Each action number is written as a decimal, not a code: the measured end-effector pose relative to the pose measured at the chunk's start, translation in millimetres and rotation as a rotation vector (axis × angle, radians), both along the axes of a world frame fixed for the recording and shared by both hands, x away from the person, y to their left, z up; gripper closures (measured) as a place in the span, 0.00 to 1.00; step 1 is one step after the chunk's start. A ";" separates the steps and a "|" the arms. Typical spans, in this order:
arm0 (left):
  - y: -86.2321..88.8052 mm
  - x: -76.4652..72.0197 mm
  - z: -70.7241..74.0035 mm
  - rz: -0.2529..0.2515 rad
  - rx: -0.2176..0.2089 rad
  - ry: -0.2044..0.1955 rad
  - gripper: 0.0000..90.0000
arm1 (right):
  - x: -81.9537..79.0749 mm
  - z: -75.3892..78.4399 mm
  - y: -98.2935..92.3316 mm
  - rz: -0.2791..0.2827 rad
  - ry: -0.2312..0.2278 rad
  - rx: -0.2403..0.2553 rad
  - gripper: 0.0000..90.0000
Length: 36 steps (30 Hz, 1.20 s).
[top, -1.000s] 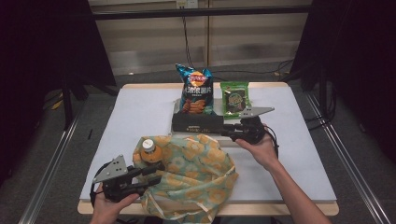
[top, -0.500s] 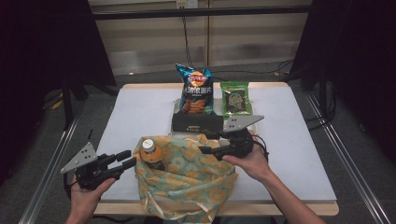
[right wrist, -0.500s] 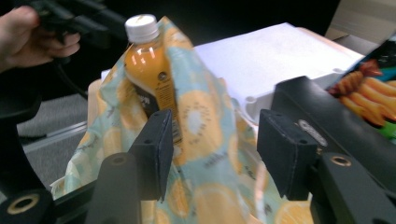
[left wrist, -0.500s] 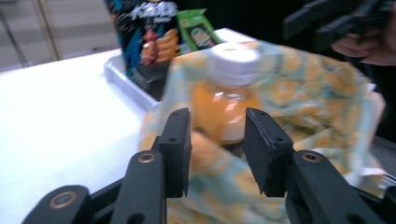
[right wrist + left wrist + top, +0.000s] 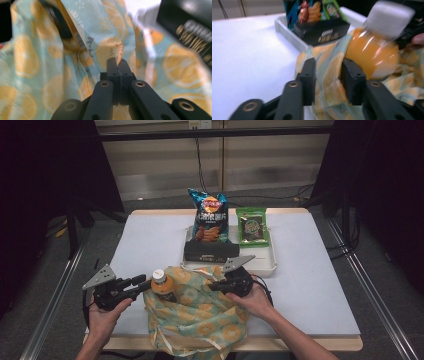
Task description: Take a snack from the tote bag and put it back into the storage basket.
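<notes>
A cloth bag (image 5: 200,320) printed with lemon slices lies at the table's front middle. An orange drink bottle (image 5: 161,287) with a white cap stands in its left side. My left gripper (image 5: 145,281) points right at the bag's left rim beside the bottle. In the left gripper view its jaws have just been closing and still stand apart, with a fold of the bag (image 5: 322,52) between them and the bottle (image 5: 372,57) against the right jaw. My right gripper (image 5: 212,285) points left at the bag's far rim. Its jaws (image 5: 117,62) have just closed, pinching the bag's cloth (image 5: 30,55).
Behind the bag a white tray (image 5: 265,262) holds a black box (image 5: 210,251), an upright blue chips bag (image 5: 210,217) and a green snack packet (image 5: 252,226). The white table (image 5: 310,285) spreads out to both sides. Dark stands and rails flank it.
My left gripper swung off the bag's front left, then came to its left rim by the bottle. My right hand moved left and toward me, from the tray to the bag's rim.
</notes>
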<state>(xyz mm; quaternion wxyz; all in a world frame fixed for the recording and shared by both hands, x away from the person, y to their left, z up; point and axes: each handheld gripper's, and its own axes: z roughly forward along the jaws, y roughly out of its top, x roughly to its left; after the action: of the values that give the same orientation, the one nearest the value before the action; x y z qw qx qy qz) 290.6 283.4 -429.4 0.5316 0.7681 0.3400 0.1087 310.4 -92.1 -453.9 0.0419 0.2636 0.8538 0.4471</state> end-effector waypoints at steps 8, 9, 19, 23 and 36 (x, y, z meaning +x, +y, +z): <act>-1.2 4.8 -16.9 -0.013 0.074 0.049 1.00 | -8.2 -14.6 8.3 0.029 0.014 -0.027 1.00; -1.0 4.7 -19.7 -0.013 0.074 0.062 1.00 | -9.7 -17.0 8.7 0.038 0.012 -0.036 1.00; -4.7 -0.6 -36.9 -0.051 0.163 0.118 1.00 | -17.4 -23.9 13.0 0.055 0.000 -0.084 0.84; -4.9 -2.5 -34.9 -0.054 0.156 0.108 1.00 | -20.2 -8.1 12.4 0.054 -0.039 -0.025 0.62; -8.2 -0.6 -36.7 -0.056 0.150 0.108 0.99 | -6.5 41.6 28.9 0.121 -0.133 0.106 0.40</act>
<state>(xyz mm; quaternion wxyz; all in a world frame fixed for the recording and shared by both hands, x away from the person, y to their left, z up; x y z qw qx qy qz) 290.0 275.1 -466.0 0.4563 0.8197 0.3376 0.0773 303.9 -63.3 -412.3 0.0575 0.1831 0.8386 0.5099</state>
